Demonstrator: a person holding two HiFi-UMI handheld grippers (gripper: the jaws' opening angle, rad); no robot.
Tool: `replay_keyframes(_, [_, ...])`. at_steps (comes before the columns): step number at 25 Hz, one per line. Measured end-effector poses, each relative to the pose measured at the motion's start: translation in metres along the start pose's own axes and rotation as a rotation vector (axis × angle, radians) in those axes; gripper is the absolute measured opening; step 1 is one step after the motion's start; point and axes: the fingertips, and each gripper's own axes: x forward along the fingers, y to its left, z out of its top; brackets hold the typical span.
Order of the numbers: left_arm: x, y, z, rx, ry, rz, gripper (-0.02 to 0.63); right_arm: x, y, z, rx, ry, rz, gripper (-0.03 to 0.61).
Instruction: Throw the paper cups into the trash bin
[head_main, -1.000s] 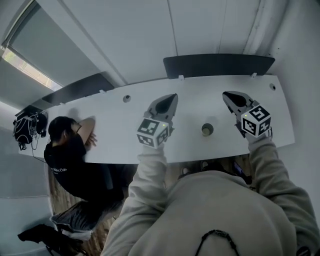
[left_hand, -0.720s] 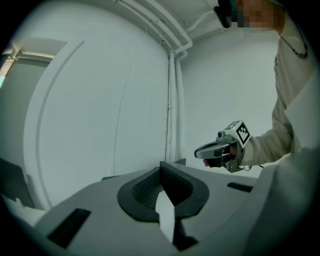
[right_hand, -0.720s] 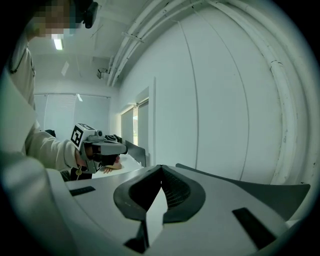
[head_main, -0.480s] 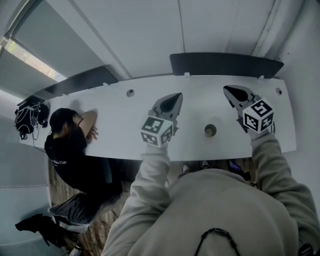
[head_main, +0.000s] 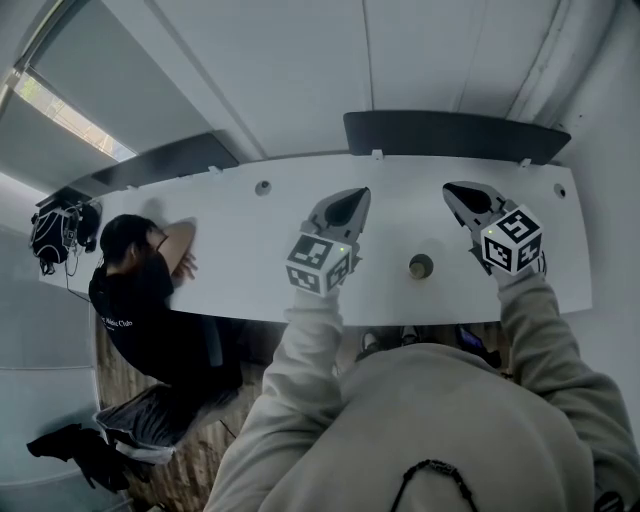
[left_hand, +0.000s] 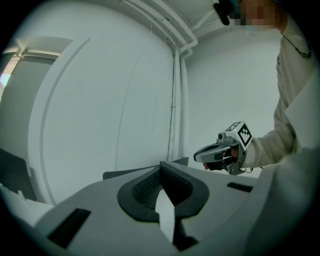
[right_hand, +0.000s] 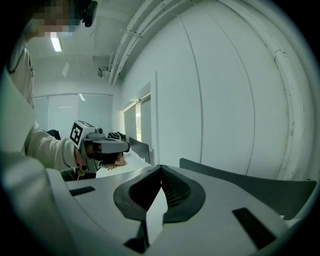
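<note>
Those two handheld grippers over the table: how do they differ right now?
The left gripper hovers to the left of the paper cup; the right gripper is on the cup's right. In the head view the left gripper angles toward the right and the right gripper toward the left, so their tips point inward. Shared: both are shut with nothing between the jaws, and both are held above the white table.

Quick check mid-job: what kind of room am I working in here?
Probably an office or study room: a long white desk with dark divider panels and a person seated at it, head down.
</note>
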Motion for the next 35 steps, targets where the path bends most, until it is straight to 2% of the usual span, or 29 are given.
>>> replay_keyframes(17, [-0.008, -0.001, -0.059, -0.08, 0.056, 0.042, -0.011, 0.005, 0.013, -0.06, 0.059, 0.099, 0.021, 0.018])
replay_keyframes(25, [-0.013, -0.017, -0.116, -0.166, 0.137, 0.037, -0.011, 0.009, 0.036, -0.12, 0.099, 0.213, 0.069, 0.018])
replay_keyframes(30, [-0.019, -0.024, -0.152, -0.21, 0.18, 0.044, -0.011, 0.008, 0.049, -0.16, 0.158, 0.264, 0.094, 0.018])
replay_keyframes(35, [-0.025, -0.032, -0.186, -0.256, 0.216, 0.054, -0.011, 0.009, 0.057, -0.192, 0.164, 0.318, 0.116, 0.018])
